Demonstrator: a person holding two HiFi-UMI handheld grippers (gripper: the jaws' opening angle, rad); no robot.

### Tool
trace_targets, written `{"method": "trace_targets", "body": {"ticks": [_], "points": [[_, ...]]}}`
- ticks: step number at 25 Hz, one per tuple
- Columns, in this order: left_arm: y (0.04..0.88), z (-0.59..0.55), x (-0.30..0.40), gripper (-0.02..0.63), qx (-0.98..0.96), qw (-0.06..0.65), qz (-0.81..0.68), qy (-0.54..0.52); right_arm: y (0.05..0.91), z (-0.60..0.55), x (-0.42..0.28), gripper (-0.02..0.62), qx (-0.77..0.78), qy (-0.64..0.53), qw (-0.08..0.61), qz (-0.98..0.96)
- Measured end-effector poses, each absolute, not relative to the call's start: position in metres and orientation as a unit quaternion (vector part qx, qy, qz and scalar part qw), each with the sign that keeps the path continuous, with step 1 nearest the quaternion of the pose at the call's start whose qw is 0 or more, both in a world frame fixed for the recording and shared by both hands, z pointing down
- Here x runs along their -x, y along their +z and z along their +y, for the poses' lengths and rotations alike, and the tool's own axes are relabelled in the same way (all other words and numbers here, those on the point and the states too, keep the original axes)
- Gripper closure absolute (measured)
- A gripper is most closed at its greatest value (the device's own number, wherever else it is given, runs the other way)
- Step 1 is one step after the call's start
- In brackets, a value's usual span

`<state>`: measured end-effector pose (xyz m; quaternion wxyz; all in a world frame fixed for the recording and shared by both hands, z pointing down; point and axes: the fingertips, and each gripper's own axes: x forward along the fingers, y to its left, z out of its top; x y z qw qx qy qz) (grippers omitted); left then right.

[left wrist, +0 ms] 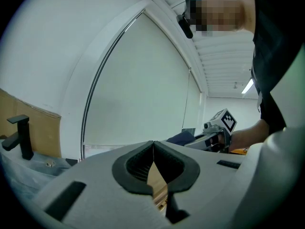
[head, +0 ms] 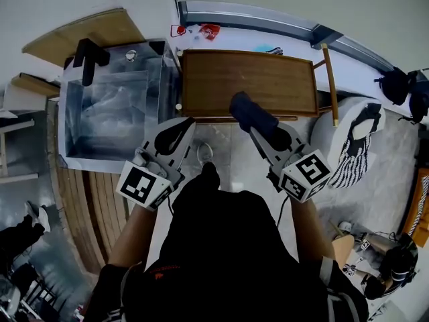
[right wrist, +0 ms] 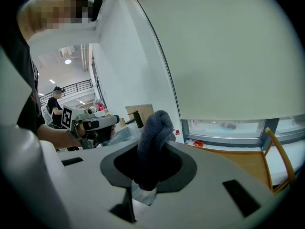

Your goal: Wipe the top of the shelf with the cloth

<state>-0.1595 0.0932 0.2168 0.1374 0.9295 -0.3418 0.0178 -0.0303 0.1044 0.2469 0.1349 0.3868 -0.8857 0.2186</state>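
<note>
Clamped shut, my right gripper (right wrist: 151,163) has the cloth (right wrist: 153,128) pinched between its jaws. The dark knit bunches up and folds over above the pads, and a short tail hangs below them. I hold it by the middle, I think, so that a thick wad sticks out past the jaw tips to meet the wood, rather than the hard plastic scraping it.

From above, that wad sits at the near edge of the shelf (head: 268,79), a little right of the edge's middle. I cannot tell whether it touches the top; since this gripper looks up toward the window rather than down at the wood, I judge it is raised. The wooden top looks bare, with a low rail along its sides and a few small things on the sill behind its far edge.

My left gripper (head: 175,138) has its jaws tip to tip with nothing between them. It hangs off the shelf, just short of the near left corner, beside the clear plastic box (head: 110,113). I reckon it is idle and kept out of the way so the right one can sweep freely.
</note>
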Motion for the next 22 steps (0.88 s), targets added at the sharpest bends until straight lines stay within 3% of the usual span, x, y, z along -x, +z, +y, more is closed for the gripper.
{"method": "trace_targets", "body": {"ticks": [22], "points": [[0.232, 0.034, 0.178, 0.586, -0.927, 0.148, -0.344, 0.022, 0.267, 0.041, 0.052, 0.526, -0.384, 0.22, 0.16, -0.883]]}}
